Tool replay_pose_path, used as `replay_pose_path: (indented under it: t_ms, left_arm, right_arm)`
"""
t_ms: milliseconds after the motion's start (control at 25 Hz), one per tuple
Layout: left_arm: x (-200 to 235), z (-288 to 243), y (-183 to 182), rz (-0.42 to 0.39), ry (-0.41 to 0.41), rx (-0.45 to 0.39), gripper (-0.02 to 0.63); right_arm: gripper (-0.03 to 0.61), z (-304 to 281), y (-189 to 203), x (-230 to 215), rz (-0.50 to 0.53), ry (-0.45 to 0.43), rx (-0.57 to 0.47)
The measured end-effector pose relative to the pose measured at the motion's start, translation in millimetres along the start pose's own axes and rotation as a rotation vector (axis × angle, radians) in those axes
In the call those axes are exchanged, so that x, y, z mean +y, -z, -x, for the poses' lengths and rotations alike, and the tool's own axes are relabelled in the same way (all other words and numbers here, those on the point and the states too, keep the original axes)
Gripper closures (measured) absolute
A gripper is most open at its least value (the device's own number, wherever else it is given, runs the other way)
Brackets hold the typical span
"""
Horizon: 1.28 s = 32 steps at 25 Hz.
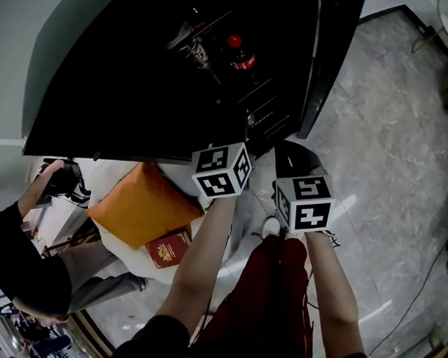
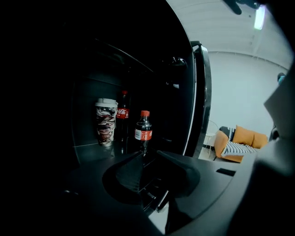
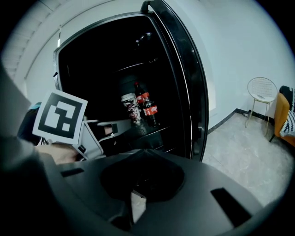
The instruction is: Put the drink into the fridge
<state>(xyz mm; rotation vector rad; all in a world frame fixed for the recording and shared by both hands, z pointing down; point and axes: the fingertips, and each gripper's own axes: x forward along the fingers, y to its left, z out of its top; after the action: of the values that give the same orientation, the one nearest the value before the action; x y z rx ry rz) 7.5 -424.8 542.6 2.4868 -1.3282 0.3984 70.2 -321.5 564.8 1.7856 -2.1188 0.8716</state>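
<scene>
- One fridge [image 3: 99, 50] stands open, its single door [image 1: 332, 61] swung out to the right; the inside is dark.
- Three drinks stand on one shelf [image 2: 92, 150] inside: two cola bottles and one paper cup [image 2: 106, 120].
- The front cola bottle [image 2: 143, 131], with a red cap and red label, stands nearest the shelf's edge. The rear cola bottle [image 2: 122, 115] stands farther in, just beside the cup on its right.
- The left claw [image 2: 148, 154] points into the fridge at the front bottle. Its jaws stand a narrow gap apart with nothing between them, and the bottle stands apart beyond the tips.
- The right claw [image 3: 143, 151] is closed on nothing, tips together, and hangs near the fridge opening to the right of the left one.
- Two marker cubes show from above, the left cube [image 1: 222, 170] and the right cube [image 1: 304, 203], each over a bare forearm.
- Near left of the fridge lie one orange cushion [image 1: 142, 205] and one red booklet [image 1: 167, 250] just beside it.
- One bystander [image 1: 19, 255] in a dark sleeve is at the far left, holding up a dark object.
- One white wire chair [image 3: 262, 92] stands by the wall to the right, and one orange sofa [image 2: 244, 136] with a striped cushion is beyond the door.
- The floor [image 1: 386, 143] is pale polished stone.
</scene>
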Motion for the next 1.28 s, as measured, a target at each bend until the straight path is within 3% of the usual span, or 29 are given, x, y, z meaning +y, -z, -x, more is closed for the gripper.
replay_pose_path:
  t_ms: [280,800,1280]
  left_arm:
    - [-7.7,37.2,-9.8,0.061,0.049,-0.003,0.601]
    - [-56.5,118.4,-36.7,0.091,0.202,0.012,0.603]
    - [-73.9,179.3,-85.1,0.074,0.219,-0.034,0.603]
  right_arm:
    - [0.561,28.4,-15.6,23.1,0.02,-0.006,-0.003]
    - [0.561,105.8,-57.7,51.3,0.021,-0.022,-0.063]
    - [0.563,160.1,-85.6,61.9,0.014,-0.044,-0.11]
